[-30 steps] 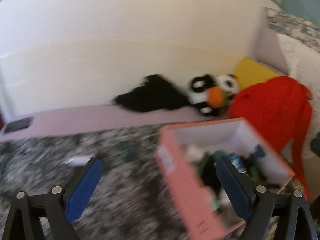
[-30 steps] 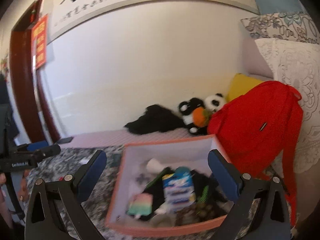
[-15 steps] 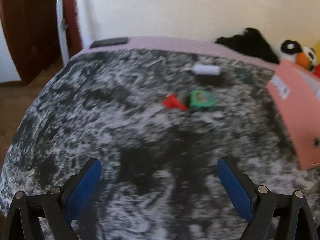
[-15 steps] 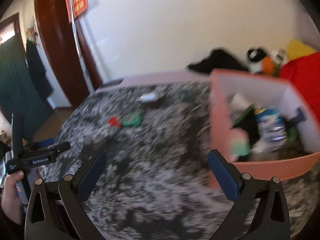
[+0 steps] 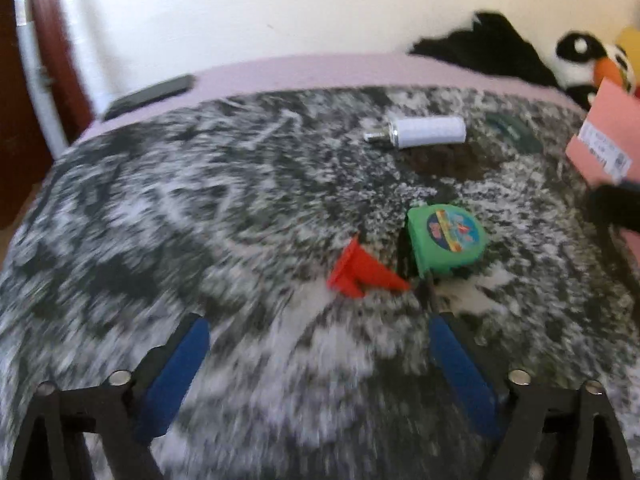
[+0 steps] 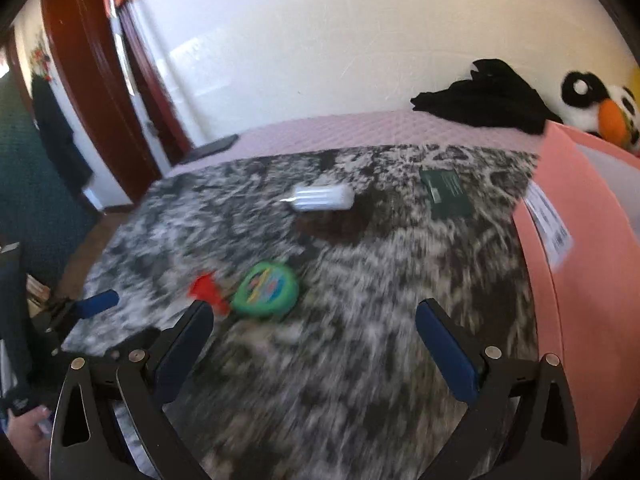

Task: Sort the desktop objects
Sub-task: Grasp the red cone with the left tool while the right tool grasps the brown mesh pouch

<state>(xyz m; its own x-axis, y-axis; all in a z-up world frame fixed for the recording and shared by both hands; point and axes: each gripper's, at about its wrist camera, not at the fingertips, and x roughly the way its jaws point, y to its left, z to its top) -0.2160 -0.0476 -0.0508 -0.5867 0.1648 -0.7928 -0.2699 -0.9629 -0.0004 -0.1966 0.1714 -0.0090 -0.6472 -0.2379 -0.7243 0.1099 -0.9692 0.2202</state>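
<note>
On the black-and-white mottled cover lie a red plastic piece (image 5: 362,274) (image 6: 208,290), a green tape measure (image 5: 444,238) (image 6: 266,290) right beside it, a white cylinder (image 5: 424,132) (image 6: 320,197) farther back and a dark green card (image 5: 514,130) (image 6: 446,192). The pink box (image 5: 608,140) (image 6: 580,280) stands at the right edge. My left gripper (image 5: 316,332) hovers just short of the red piece, jaws wide and closing, nothing between them. My right gripper (image 6: 314,316) is open and empty, near the tape measure; the left gripper's blue fingertip (image 6: 98,302) shows at far left.
A black phone (image 5: 150,94) (image 6: 212,146) lies on the pink quilt (image 6: 360,130) at the back left. Black cloth (image 6: 484,94) and a panda plush (image 6: 600,106) sit against the wall. A dark red door frame (image 6: 80,80) stands at left, where the surface drops off.
Both views swung left from the pink box and sank toward the mottled cover. The red piece and tape measure have grown larger and nearer to both grippers.
</note>
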